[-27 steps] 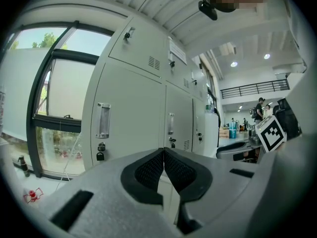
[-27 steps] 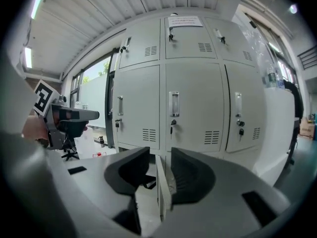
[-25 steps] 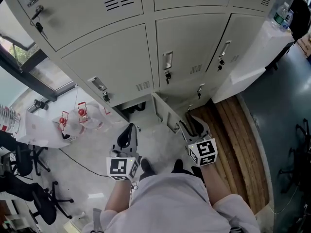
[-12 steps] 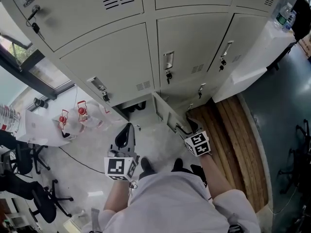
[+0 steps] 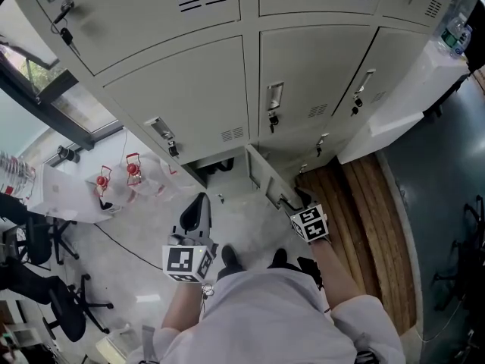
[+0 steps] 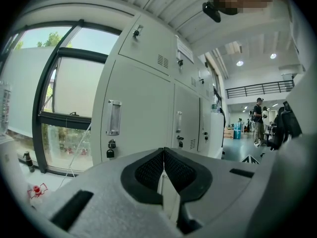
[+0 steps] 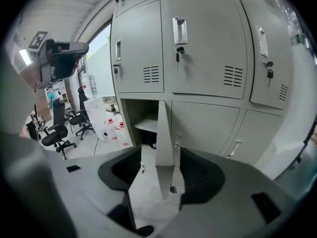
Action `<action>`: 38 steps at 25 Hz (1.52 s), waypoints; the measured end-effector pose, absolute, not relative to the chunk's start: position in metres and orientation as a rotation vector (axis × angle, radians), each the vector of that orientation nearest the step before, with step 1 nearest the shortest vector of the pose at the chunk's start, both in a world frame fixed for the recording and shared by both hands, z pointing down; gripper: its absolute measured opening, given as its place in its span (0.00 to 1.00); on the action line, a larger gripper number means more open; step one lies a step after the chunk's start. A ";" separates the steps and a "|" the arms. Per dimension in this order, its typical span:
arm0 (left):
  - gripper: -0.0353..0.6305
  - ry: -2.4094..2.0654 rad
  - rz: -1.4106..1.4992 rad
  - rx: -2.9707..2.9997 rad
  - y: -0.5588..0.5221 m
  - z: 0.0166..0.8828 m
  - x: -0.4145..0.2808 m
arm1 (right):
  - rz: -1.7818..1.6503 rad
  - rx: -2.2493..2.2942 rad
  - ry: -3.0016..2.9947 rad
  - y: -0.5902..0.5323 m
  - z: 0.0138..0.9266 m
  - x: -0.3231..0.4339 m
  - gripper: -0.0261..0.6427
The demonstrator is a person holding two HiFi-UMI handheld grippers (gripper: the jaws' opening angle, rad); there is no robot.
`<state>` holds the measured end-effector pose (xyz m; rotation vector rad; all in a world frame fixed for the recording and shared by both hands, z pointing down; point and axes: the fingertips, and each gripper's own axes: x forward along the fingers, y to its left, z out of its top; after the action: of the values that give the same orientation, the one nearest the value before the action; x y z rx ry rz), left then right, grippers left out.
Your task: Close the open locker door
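Locker door (image 5: pixel 264 174), bottom row, frame centre: ajar, seen edge-on, its free edge between the jaws of the right claw (image 7: pixel 158 176), which have just been opening and press on nothing. Compartment (image 7: pixel 143 125) behind it mostly shadowed. Left claw (image 6: pixel 163 168): jaws together, empty.

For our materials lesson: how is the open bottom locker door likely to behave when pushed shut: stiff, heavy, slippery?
The open door looks like thin painted sheet metal: probably stiff and light. It stands edge-on from its compartment, so it should swing on hinges, not slide. Its smooth face may be slippery.
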<state>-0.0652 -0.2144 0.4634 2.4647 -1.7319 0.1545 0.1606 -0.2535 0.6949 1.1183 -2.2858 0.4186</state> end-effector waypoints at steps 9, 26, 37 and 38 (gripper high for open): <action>0.07 -1.721 0.131 2.463 -0.214 0.461 -0.070 | 0.443 1.118 -2.286 -0.247 0.695 0.156 0.39; 0.07 -1.796 0.126 2.414 -0.190 0.459 -0.108 | 0.419 1.022 -2.348 -0.227 0.687 0.101 0.39; 0.07 -1.876 0.137 2.360 -0.177 0.459 -0.148 | 0.405 0.916 -2.401 -0.222 0.685 0.042 0.39; 0.07 -1.884 0.137 2.353 -0.176 0.459 -0.151 | 0.411 0.910 -2.405 -0.222 0.685 0.038 0.39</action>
<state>-0.1514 -0.1762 0.4594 2.3533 -1.8844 0.1369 0.0377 -0.2222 0.6849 0.9103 -2.4051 0.4112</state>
